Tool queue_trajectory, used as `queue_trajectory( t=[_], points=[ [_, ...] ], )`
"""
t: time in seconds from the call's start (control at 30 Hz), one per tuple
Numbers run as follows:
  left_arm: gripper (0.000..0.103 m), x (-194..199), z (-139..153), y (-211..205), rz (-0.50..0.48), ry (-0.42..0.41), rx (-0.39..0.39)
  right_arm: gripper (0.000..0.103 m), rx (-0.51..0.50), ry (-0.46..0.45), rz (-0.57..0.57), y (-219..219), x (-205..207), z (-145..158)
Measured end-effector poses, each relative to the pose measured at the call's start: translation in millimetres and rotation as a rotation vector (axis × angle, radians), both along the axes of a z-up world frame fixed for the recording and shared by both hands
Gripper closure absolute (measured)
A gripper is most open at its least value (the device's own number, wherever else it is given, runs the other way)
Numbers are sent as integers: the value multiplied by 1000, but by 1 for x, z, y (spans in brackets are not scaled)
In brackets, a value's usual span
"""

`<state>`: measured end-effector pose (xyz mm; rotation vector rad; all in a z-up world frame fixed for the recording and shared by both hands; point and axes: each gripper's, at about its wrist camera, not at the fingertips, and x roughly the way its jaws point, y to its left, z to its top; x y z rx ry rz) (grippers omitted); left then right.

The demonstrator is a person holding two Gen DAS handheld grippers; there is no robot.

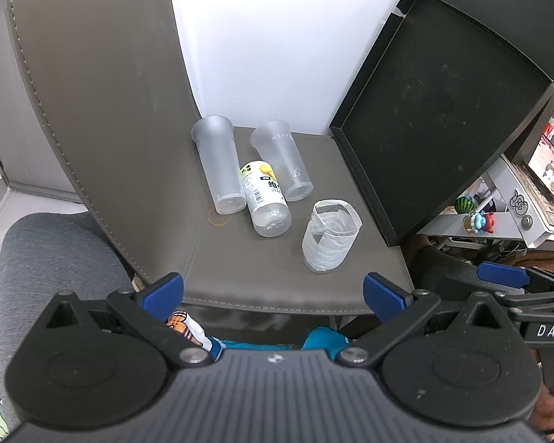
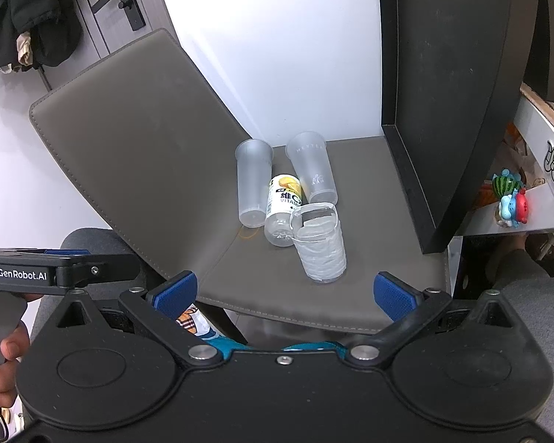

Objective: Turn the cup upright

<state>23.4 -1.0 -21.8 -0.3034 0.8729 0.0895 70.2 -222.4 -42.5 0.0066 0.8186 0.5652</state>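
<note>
Left tool [image 1: 273,291]: jaws spread wide, nothing between the blue pads; held back at the near edge of the chair seat [image 1: 262,269]. Right tool [image 2: 284,289]: likewise wide open and empty, also hanging over the seat's front edge. No counter here; the things sit on the grey chair seat, against the white wall. Two frosted cups lie on their sides, rims toward the wall, bases toward the tools: left cup [image 1: 218,170] and right cup [image 1: 282,160], the latter with faint lettering near its rim. A bottle [image 1: 264,199] with a yellow label lies between them, touching or very nearly touching both. A short taped cup [image 1: 330,234] stands upright nearer the tools, mouth up; in the right wrist view it overlaps the bottle's near end, contact cannot be told. A black tray [image 1: 439,110] leans on edge at the right of the seat. Progress, as judged: nothing flipped yet among the frosted cups; both are down, neither tool has approached. Which of the two is the target cannot be told from the task line. Left to do: reach in, close on a cup body, rotate base down, set it on the seat, release. Relative position: both cups lie ahead of the tools, well apart from them, toward the back of the seat; the taped cup stands between the right tool and the right cup, so it may obstruct a straight approach.
</note>
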Motion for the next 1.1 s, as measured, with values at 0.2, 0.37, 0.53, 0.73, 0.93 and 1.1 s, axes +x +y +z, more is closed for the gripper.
queue_trajectory(
  t=[0.2,0.37,0.53,0.73,0.93,1.1],
  points=[
    [0,-1,1,0,-3,-1,2,0,2,-2,-5,-1,-1,0],
    [0,-1,1,0,-4,-1,3,0,-2,-3,-9,-1,-2,0],
    [0,-1,2,-1,-5,0,2,0,0,-5,-10,0,-2,0],
    [0,-2,2,-3,-8,0,5,0,0,-5,-10,-1,-2,0],
    [0,-2,3,-3,-9,0,4,0,-1,-6,-10,-2,-1,0],
    [0,-2,3,-3,-8,-1,4,0,-2,-7,-11,-2,-2,1]
  ],
)
